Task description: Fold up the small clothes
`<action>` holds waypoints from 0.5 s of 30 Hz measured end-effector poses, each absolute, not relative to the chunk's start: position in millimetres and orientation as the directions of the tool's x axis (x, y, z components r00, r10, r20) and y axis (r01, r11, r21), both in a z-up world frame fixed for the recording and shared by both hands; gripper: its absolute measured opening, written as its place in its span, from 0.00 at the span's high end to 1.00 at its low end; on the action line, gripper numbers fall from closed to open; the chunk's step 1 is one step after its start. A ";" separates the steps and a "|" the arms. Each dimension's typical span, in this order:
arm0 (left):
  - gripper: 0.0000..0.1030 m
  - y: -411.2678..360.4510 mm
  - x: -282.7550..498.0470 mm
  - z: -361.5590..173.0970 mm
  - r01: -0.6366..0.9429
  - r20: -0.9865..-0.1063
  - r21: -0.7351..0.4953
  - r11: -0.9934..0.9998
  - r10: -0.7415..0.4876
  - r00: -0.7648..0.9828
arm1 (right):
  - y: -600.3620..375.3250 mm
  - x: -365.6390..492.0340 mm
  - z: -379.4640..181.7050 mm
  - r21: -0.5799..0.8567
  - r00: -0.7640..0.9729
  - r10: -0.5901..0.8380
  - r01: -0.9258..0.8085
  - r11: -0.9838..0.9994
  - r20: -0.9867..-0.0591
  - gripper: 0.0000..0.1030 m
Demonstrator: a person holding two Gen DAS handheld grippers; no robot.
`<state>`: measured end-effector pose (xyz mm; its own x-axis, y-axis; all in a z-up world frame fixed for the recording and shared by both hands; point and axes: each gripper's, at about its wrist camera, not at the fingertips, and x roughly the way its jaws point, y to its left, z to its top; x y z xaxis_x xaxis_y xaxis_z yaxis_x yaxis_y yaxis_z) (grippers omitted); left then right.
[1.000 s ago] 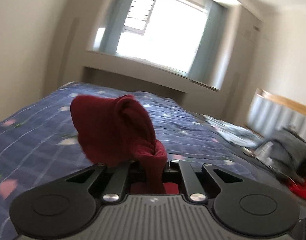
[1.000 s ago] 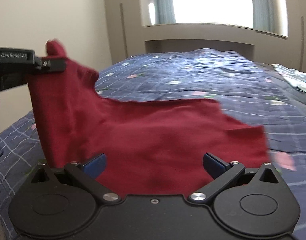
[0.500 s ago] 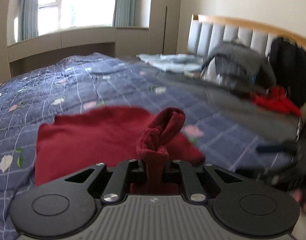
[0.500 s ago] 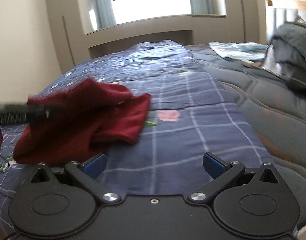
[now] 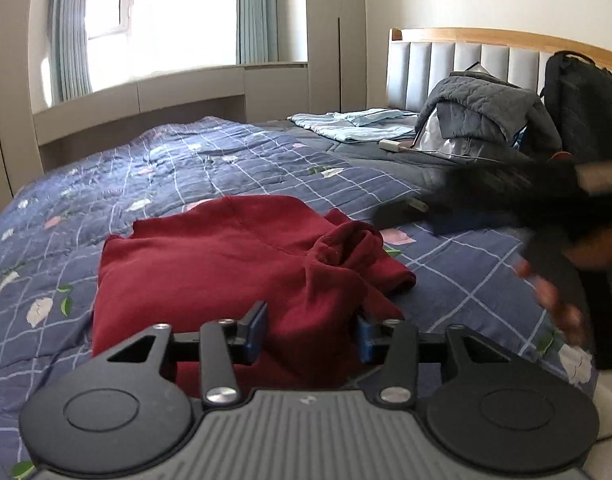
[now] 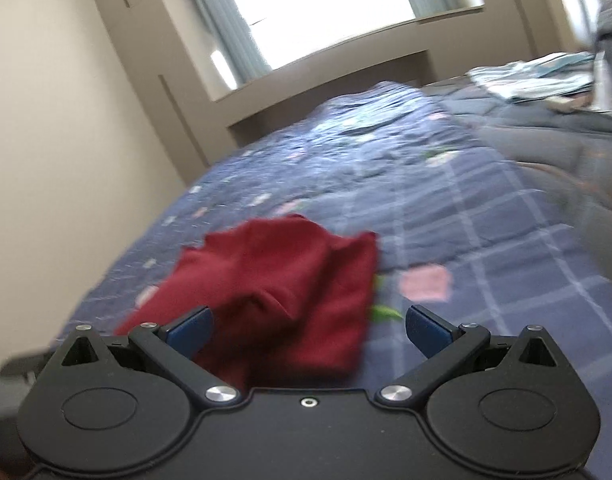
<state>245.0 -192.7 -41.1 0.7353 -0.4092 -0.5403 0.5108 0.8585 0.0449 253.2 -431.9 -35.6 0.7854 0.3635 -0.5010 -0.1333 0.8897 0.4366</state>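
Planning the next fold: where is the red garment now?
The red garment lies on the blue checked quilt, directly ahead of the left gripper in its view, its bunched corner between that gripper's open fingers.

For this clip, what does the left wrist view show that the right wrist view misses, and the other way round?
Only the left wrist view shows the headboard, the black backpack and the blurred right gripper. Only the right wrist view shows the bare wall beside the bed. Both show the red garment lying on the blue quilt, the window, and the light blue clothes. The left gripper has open jaws around a red bunch; the right one is open too.
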 end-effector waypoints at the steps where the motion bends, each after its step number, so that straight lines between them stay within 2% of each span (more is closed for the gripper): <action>1: 0.64 -194.4 243.1 -41.5 0.516 -0.539 0.053 0.855 -0.411 0.735 | -430.3 262.1 -34.4 0.444 0.781 0.379 -0.146 0.884 -0.496 0.02; 4: 0.79 -202.1 241.4 -42.4 0.530 -0.537 0.079 0.844 -0.412 0.736 | -424.8 295.8 -37.7 0.472 0.752 0.419 -0.163 0.866 -0.508 0.15; 6: 0.85 -205.0 239.9 -42.5 0.534 -0.533 0.099 0.840 -0.408 0.741 | -423.1 314.2 -42.3 0.493 0.727 0.440 -0.160 0.856 -0.528 0.30; 7: 0.88 -205.3 240.2 -42.3 0.535 -0.532 0.100 0.839 -0.409 0.742 | -421.3 322.6 -45.0 0.490 0.713 0.433 -0.143 0.860 -0.551 0.35; 9: 0.90 -204.3 240.8 -42.0 0.536 -0.531 0.095 0.839 -0.413 0.740 | -417.8 334.6 -50.9 0.473 0.693 0.412 -0.116 0.874 -0.592 0.50; 10: 0.91 -203.3 240.7 -41.8 0.537 -0.530 0.091 0.839 -0.416 0.739 | -417.1 338.4 -54.9 0.472 0.685 0.406 -0.102 0.876 -0.605 0.53; 12: 0.92 -200.9 241.0 -39.8 0.535 -0.527 0.076 0.842 -0.422 0.738 | -417.5 342.1 -58.1 0.499 0.678 0.421 -0.092 0.862 -0.603 0.81; 14: 0.92 -200.2 239.8 -35.9 0.532 -0.516 0.071 0.844 -0.426 0.743 | -418.9 340.1 -57.7 0.504 0.690 0.421 -0.094 0.858 -0.589 0.92; 15: 0.92 -200.5 239.2 -33.8 0.532 -0.510 0.071 0.844 -0.428 0.747 | -418.7 337.6 -53.9 0.496 0.702 0.417 -0.105 0.862 -0.577 0.94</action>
